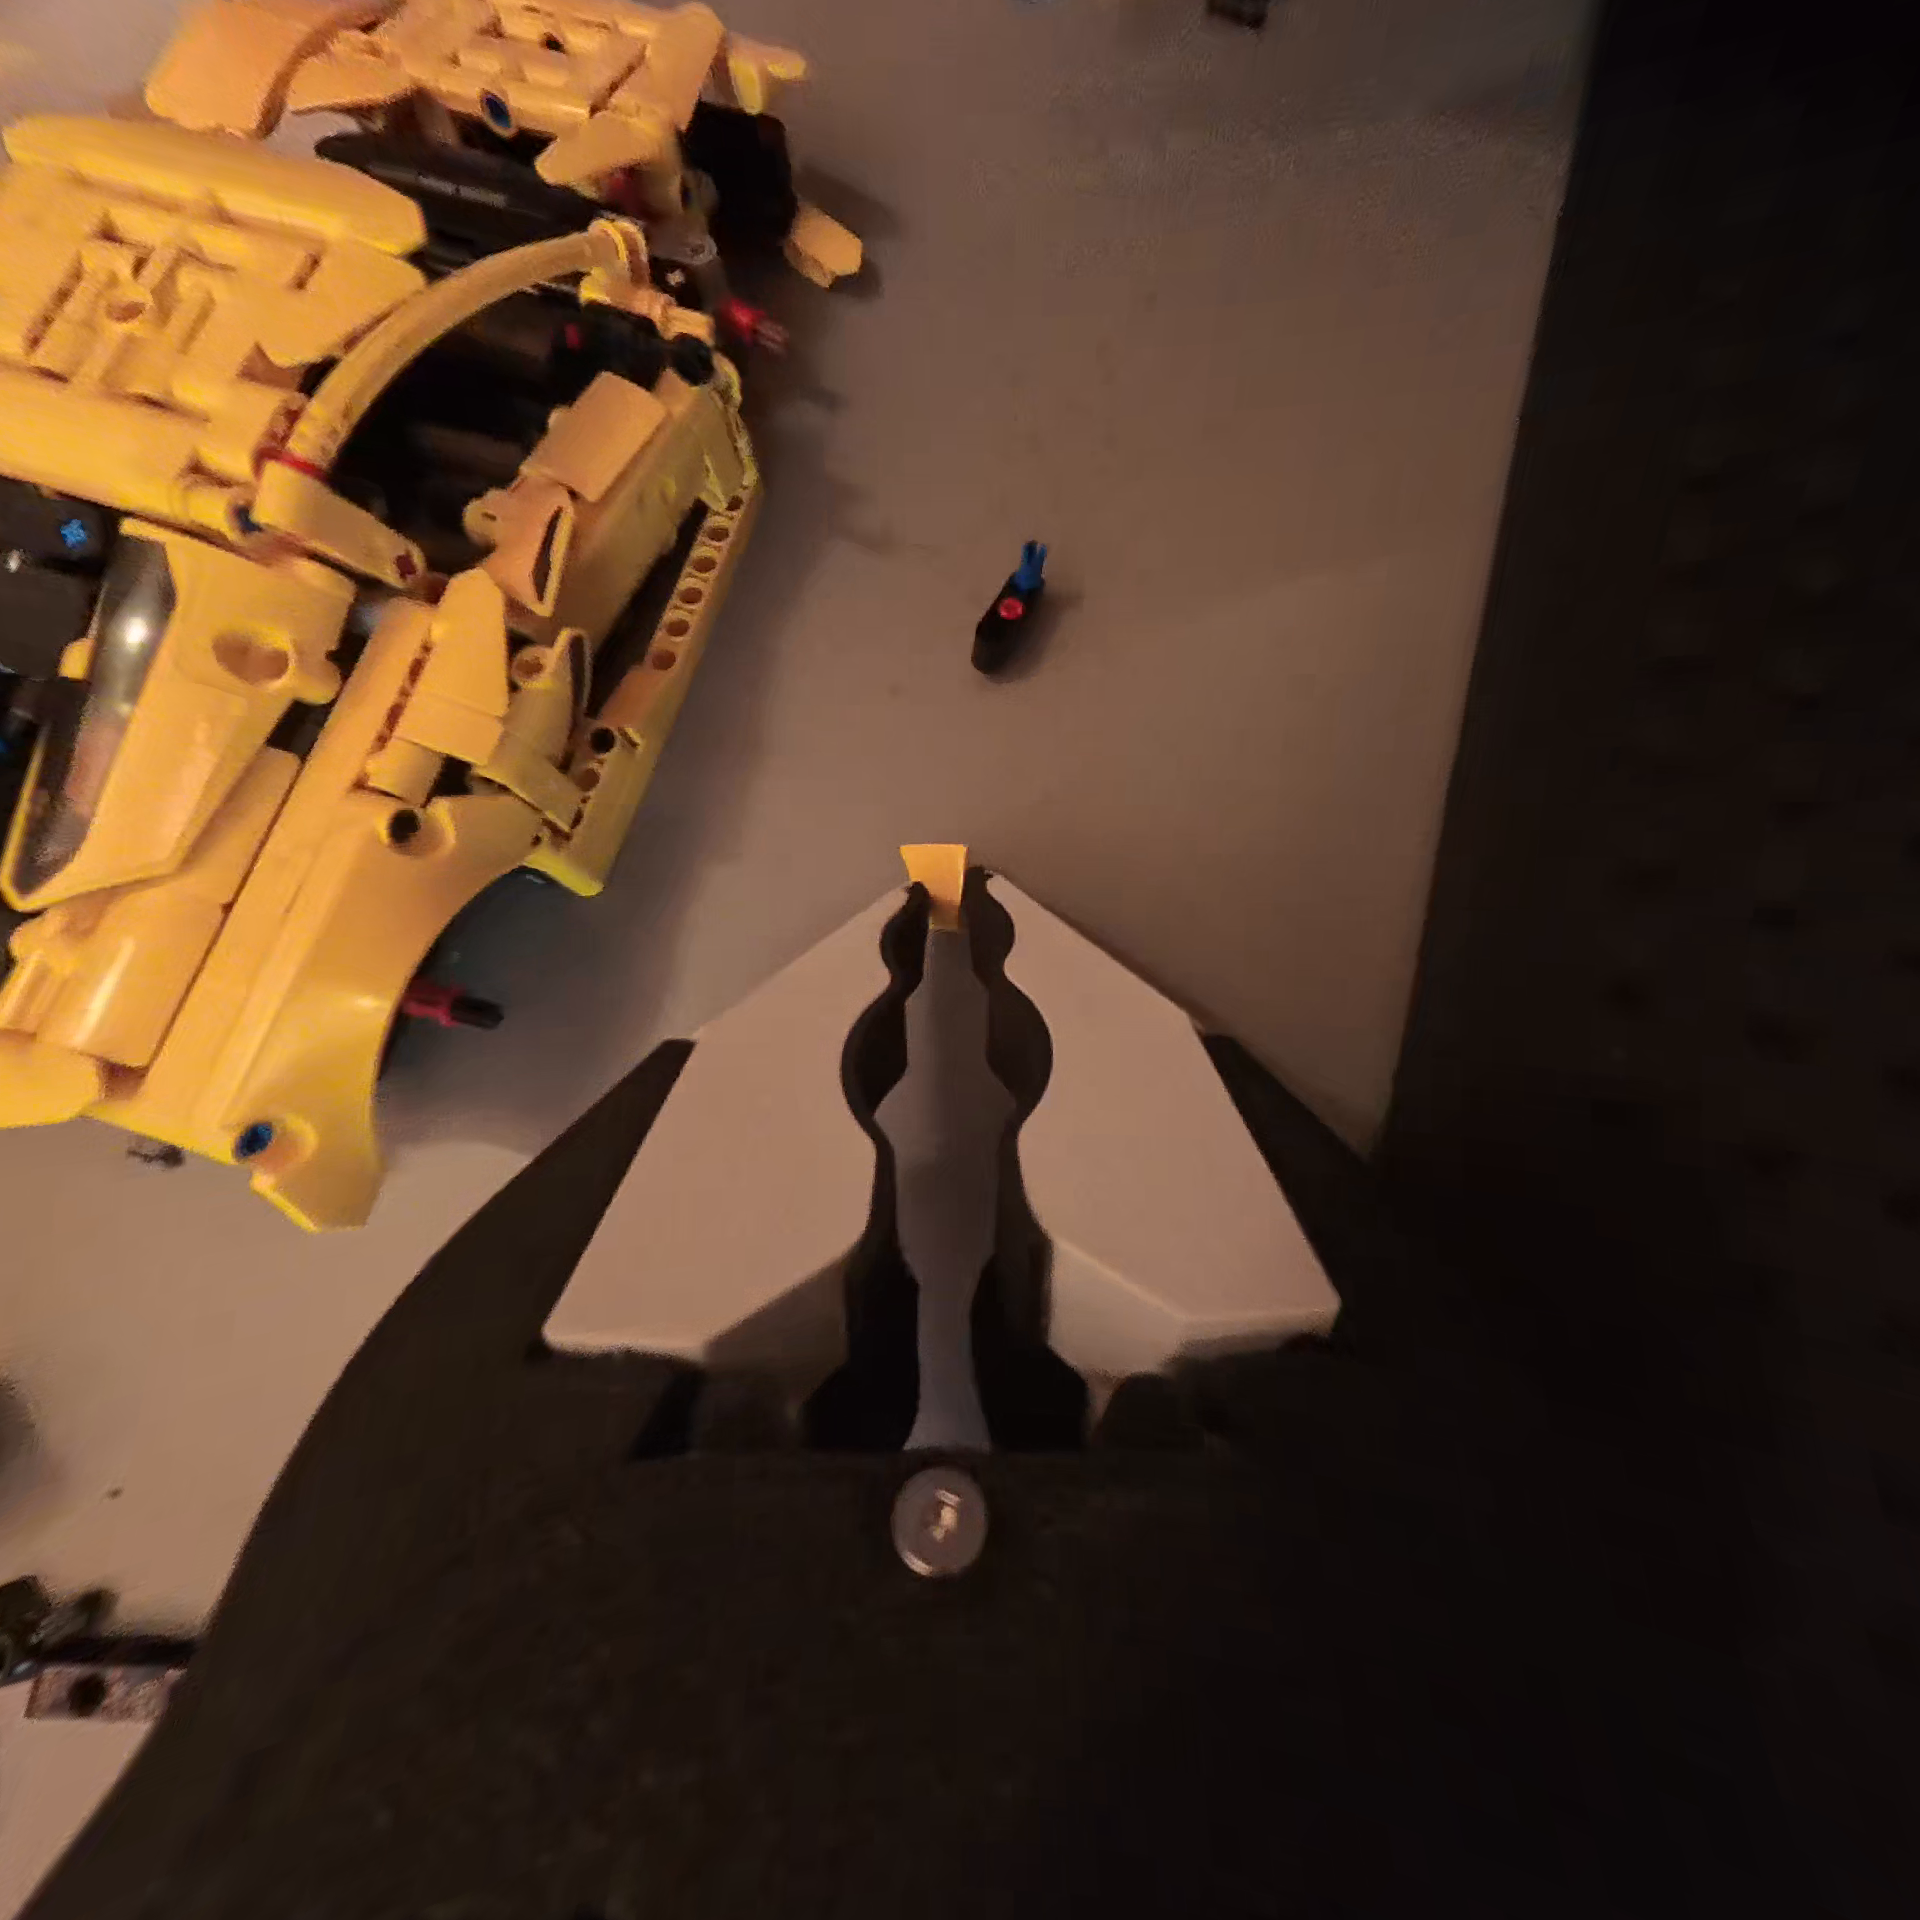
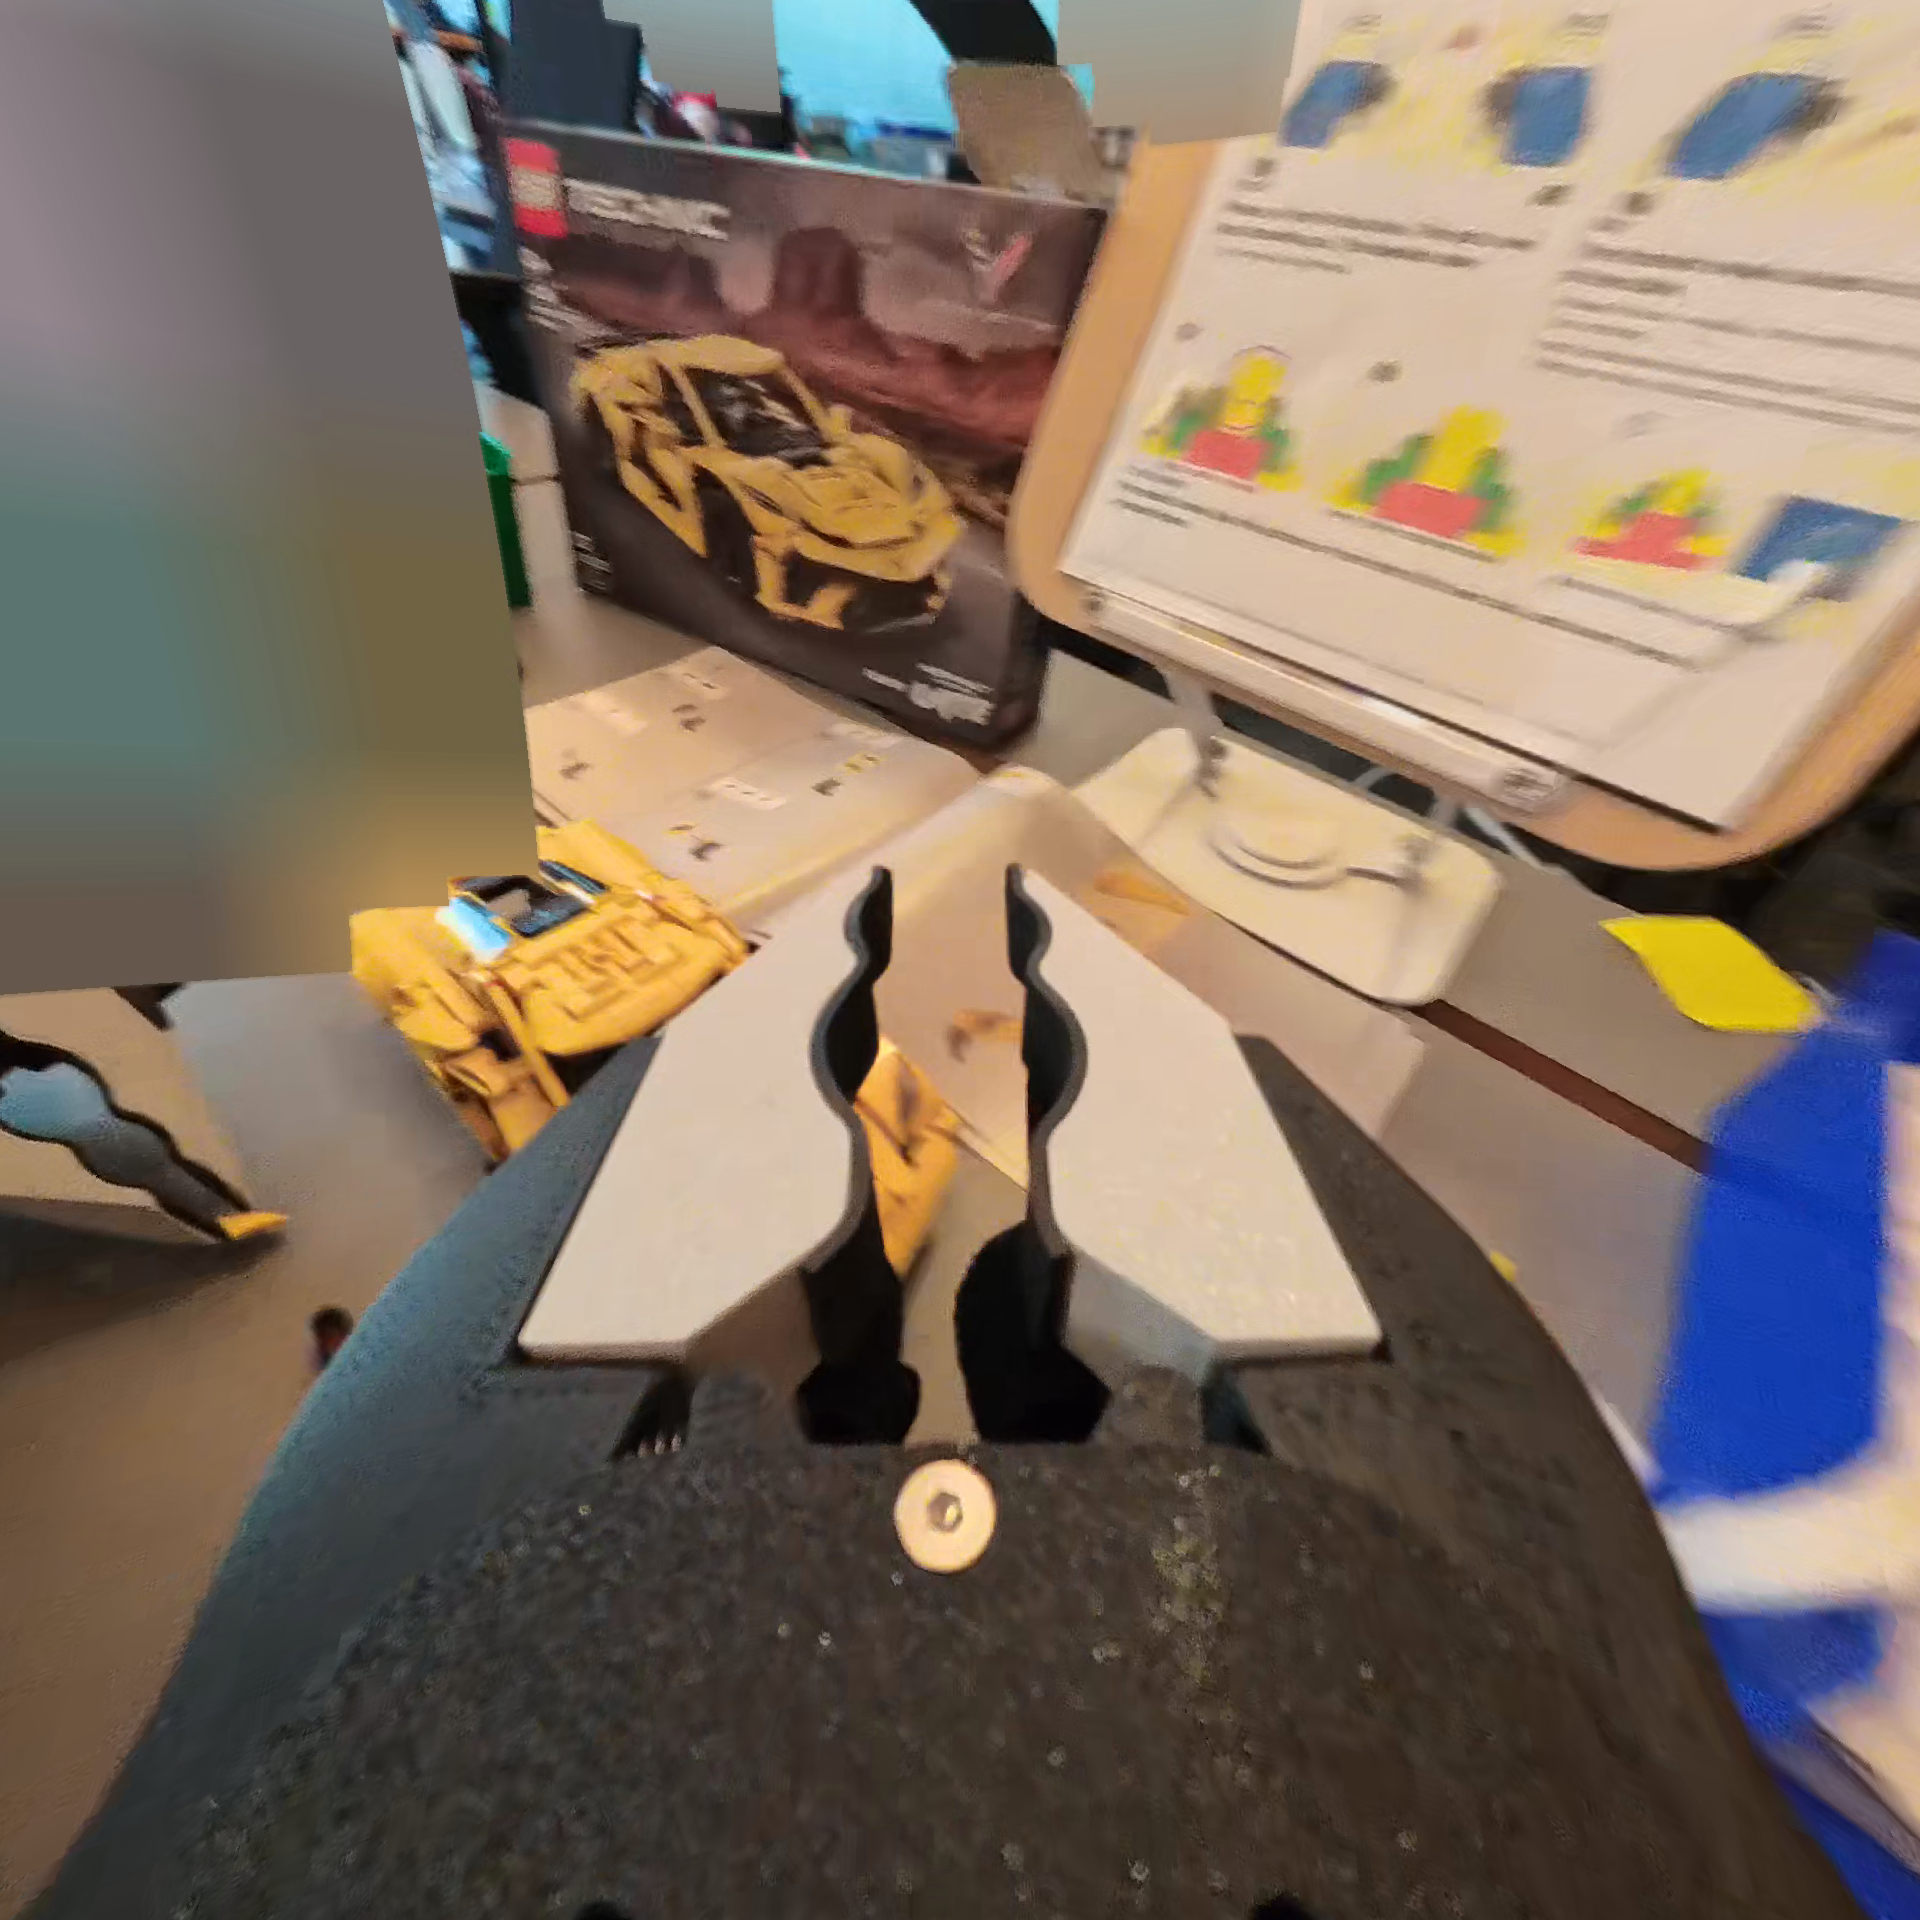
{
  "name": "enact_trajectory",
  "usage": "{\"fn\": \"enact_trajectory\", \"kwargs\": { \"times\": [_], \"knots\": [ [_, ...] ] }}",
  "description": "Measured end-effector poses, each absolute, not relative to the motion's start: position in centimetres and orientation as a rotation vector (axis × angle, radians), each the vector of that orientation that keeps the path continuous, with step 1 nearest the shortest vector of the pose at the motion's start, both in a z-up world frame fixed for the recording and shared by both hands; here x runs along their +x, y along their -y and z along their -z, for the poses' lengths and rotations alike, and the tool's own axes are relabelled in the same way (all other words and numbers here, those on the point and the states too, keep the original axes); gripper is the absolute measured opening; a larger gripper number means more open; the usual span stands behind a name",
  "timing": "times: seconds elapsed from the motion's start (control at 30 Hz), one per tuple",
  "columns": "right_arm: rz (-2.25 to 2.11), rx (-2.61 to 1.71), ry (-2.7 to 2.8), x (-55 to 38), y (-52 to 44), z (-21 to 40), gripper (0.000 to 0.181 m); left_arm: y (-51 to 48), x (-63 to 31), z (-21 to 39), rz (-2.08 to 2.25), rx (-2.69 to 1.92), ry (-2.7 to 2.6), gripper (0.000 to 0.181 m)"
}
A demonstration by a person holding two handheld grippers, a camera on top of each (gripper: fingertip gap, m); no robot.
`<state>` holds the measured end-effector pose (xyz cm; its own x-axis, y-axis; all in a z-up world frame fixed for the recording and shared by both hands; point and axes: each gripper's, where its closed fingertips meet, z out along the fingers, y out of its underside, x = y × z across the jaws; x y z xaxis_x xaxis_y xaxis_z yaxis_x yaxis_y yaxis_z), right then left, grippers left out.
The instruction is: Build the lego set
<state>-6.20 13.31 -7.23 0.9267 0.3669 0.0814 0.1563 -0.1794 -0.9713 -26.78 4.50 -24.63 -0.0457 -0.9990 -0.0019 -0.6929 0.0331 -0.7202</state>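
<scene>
Left gripper: the left gripper [image 1: 937, 883], with its pale wedge-shaped fingers, is closed almost to touching at the tips and pinches 1 small flat yellow plastic piece [image 1: 934, 871], which pokes out past the tips.
Right gripper: the right gripper [image 2: 948, 904] is parted by a clear gap and holds nothing; it hangs above the table, aimed toward the model's far side.
Model: the large, partly built yellow and black Lego sports car [image 1: 343, 582] lies on the pale grey tabletop [image 1: 1195, 416], to the left of the held piece and apart from it.
Loose part: 1 short black connector with a blue pin and a red dot [image 1: 1008, 613] sits alone on the table between the car and the table's dark edge.
References: the dark Lego box with a yellow car picture [image 2: 790, 457] and a printed sheet on a wooden-backed stand [image 2: 1507, 395] stand behind the model.
Step in hand: probably carrying the yellow piece to its seat on the car.
Doing it well: keep the pinch firm, since only a sliver is held; bring the empty right gripper onto the bodywork to brace it; line the piece up square before pressing.
Risk: the piece could twist or slip out under a skewed push.
</scene>
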Motion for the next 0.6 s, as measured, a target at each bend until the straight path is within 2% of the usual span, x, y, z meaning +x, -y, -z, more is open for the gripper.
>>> {"fn": "enact_trajectory", "kwargs": {
  "times": [0.13,0.17,0.27,0.3,0.33,0.4,0.5,0.6],
  "knots": [
    [-0.138,-1.879,0.351,-0.8,-10.8,7.5,0.021,-3.4,-26.1,25.0,0.728,-1.676,-1.842,0.007],
    [-0.129,-1.941,0.365,0.2,-10.2,8.5,0.023,-3.1,-26.0,25.1,0.714,-1.658,-1.856,0.007],
    [-0.022,-2.145,0.428,3.0,-8.4,12.9,0.012,-2.4,-25.5,25.2,0.711,-1.641,-1.876,0.008],
    [-0.001,-2.203,0.442,3.4,-7.7,14.4,0.013,-2.3,-25.5,25.2,0.721,-1.65,-1.877,0.008],
    [-0.013,-2.262,0.471,3.3,-6.8,15.9,0.013,-2.3,-25.5,25.2,0.728,-1.661,-1.88,0.011],
    [-0.07,-2.354,0.516,2.5,-5.2,18.6,0.022,-2.4,-25.4,24.8,0.777,-1.688,-1.853,0.026],
    [-0.012,-2.458,0.591,3.4,-2.1,21.6,0.031,-3.7,-25.5,21.1,0.993,-1.683,-1.716,0.027],
    [-0.036,-2.506,0.615,4.2,1.0,23.0,0.029,-10.0,-26.9,17.0,0.994,-1.715,-1.466,0.027]
  ]
}}
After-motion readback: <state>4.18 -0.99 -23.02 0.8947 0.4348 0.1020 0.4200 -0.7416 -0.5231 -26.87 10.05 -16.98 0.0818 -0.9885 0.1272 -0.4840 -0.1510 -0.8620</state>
